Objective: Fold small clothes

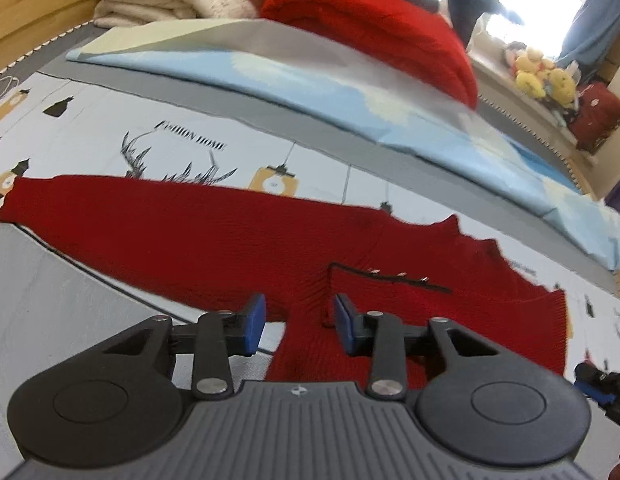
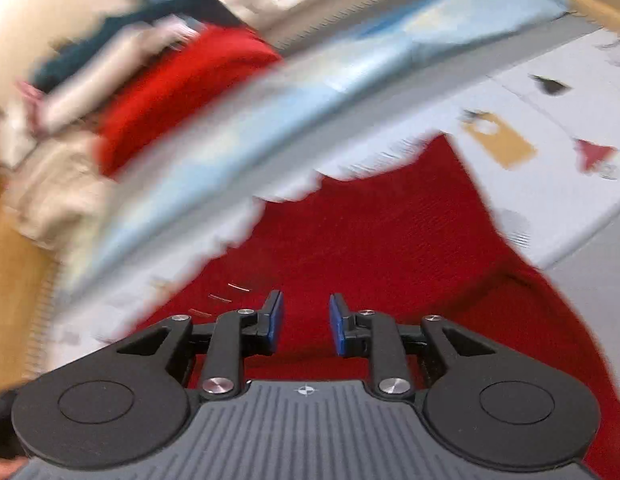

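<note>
The red sweater (image 1: 213,228) lies spread flat on the printed bedsheet (image 1: 89,120), one sleeve stretched out sideways, with the folded blue blanket (image 1: 310,80) just beyond it. The left gripper (image 1: 299,320) hovers over the sweater's lower edge near the armpit, and the right gripper (image 2: 305,324) over its body; each has its fingers apart with nothing clamped. The likely fault is a shallow pinch that takes only the top layer of knit, so the fold drags and bunches.
</note>
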